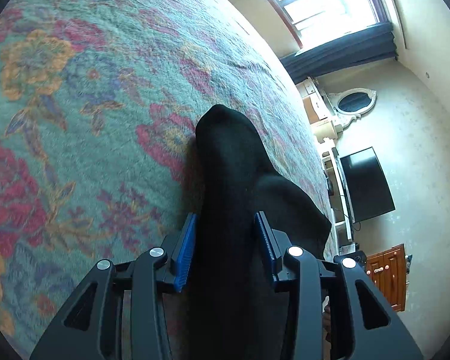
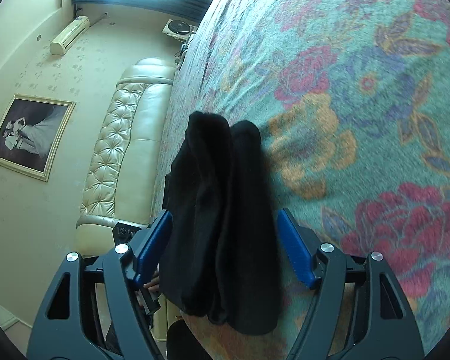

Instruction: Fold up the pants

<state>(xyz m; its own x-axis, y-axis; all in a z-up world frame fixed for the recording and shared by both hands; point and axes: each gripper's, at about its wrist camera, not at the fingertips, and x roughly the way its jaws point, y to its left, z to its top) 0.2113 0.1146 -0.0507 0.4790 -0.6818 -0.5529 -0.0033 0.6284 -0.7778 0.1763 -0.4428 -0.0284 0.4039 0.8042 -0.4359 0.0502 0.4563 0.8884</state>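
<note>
1. Left gripper [image 1: 225,249]: the black pants [image 1: 234,186] run between its blue pads [image 1: 185,255]; whether they still pinch, I cannot tell.
2. Right gripper [image 2: 225,246]: released, jaws clear of the bunched pants [image 2: 222,210] between them.
3. Beyond both tips lies the floral blanket [image 1: 75,105].
4. Risk: the loose bundle may slump and lose its fold.
5. Only the right view shows the headboard [image 2: 120,138]; only the left shows the television [image 1: 364,184].
</note>
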